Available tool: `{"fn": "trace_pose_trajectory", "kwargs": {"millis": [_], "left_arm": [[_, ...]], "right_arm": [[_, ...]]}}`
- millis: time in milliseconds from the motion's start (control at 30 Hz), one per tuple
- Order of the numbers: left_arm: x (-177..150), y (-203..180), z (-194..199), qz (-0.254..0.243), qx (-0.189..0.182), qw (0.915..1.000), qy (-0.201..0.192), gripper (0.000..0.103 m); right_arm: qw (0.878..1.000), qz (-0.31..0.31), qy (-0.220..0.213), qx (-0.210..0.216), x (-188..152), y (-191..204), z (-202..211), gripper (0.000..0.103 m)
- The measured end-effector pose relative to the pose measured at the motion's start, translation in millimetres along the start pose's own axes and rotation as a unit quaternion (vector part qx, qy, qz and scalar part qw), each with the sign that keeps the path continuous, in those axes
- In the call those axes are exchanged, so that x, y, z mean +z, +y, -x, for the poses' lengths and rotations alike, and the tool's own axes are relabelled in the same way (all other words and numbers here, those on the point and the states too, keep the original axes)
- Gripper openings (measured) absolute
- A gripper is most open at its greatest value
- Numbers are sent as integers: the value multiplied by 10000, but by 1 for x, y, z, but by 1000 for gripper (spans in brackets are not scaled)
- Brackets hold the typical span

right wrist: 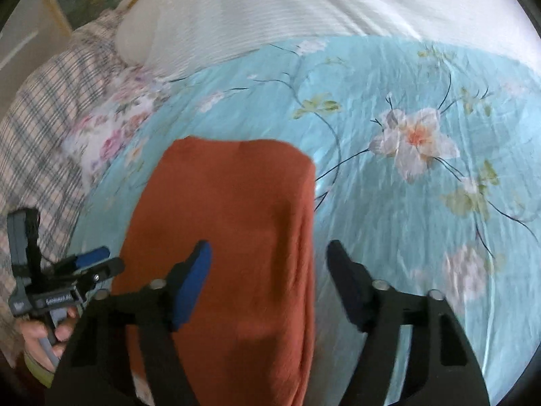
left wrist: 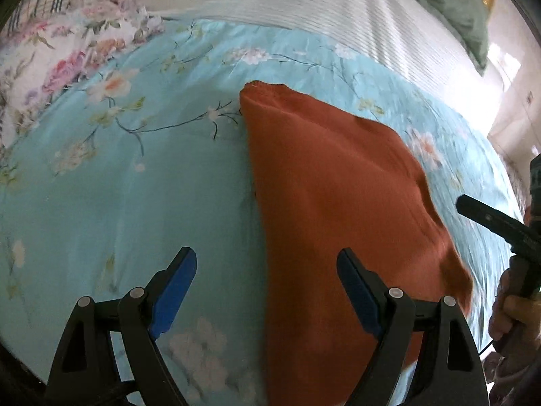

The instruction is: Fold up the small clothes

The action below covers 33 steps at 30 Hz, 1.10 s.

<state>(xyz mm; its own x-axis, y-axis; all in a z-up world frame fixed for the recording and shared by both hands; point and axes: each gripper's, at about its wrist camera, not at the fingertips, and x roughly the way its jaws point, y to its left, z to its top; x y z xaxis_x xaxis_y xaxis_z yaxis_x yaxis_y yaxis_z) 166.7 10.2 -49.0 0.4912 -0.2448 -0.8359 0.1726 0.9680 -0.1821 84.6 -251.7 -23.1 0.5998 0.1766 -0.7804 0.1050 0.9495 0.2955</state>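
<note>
Left tongs [left wrist: 267,270] gape wide and empty, orange cloth [left wrist: 338,203] under their right finger; only the right view shows plaid fabric [right wrist: 40,142] left of empty, parted right tongs [right wrist: 268,257] above the floral blue bedcover [right wrist: 405,203].

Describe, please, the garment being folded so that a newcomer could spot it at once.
Start at the turquoise floral bedspread covering the bed. On it, nearest the camera, lies the rust-orange cloth, folded long and narrow. It is the only plain, unpatterned piece there.
</note>
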Motion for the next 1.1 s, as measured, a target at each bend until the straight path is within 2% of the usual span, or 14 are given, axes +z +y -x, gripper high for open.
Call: {"fn": "trace_pose_trajectory", "kwargs": {"millis": [100, 133, 167, 200, 233, 267, 333, 400, 533, 600, 800, 967, 1033, 1100], "left_arm": [[14, 4, -15, 97, -32, 9999, -2, 85], [19, 5, -20, 130, -28, 9999, 4, 85], [22, 6, -26, 147, -31, 9999, 21, 85], [25, 7, -31, 154, -36, 9999, 48, 86], [26, 7, -36, 171, -40, 9998, 85, 86], [28, 8, -42, 188, -70, 9997, 116, 85], [30, 5, -45, 171, -168, 9996, 143, 77], [32, -2, -38, 38, -163, 9998, 108, 71], [28, -20, -35, -383, 118, 9992, 8, 72], [25, -22, -43, -459, 194, 9988, 0, 73], [21, -14, -54, -332, 48, 9994, -6, 80], [18, -17, -53, -336, 186, 9993, -43, 80], [18, -18, -52, -325, 222, 9992, -14, 80], [19, -16, -43, -248, 145, 9996, -7, 74]], "right_arm": [[9997, -206, 127, 96, 9, -11, -25, 67], [9994, -246, 190, 132, 9, -14, -33, 62], [9987, -304, 310, 256, 9, -16, -42, 38], [9982, -356, 334, 354, 8, -17, -45, 26], [9987, -325, 231, 319, 9, -15, -41, 24], [9993, -229, 60, 281, 10, -12, -32, 14], [9981, -199, -322, 486, 12, -8, -7, 12], [9979, -86, -495, 405, 12, -4, 6, 12], [9998, 80, -140, -113, 5, -6, -22, 12], [9998, 15, 48, -192, 1, -13, -39, 12], [9993, 43, 33, -365, 0, -15, -37, 13], [9988, -185, -4, -462, -2, -19, -26, 25], [9981, -150, -369, -460, -1, -10, -1, 25], [9974, 3, -634, -335, 1, 2, 15, 25]]}}
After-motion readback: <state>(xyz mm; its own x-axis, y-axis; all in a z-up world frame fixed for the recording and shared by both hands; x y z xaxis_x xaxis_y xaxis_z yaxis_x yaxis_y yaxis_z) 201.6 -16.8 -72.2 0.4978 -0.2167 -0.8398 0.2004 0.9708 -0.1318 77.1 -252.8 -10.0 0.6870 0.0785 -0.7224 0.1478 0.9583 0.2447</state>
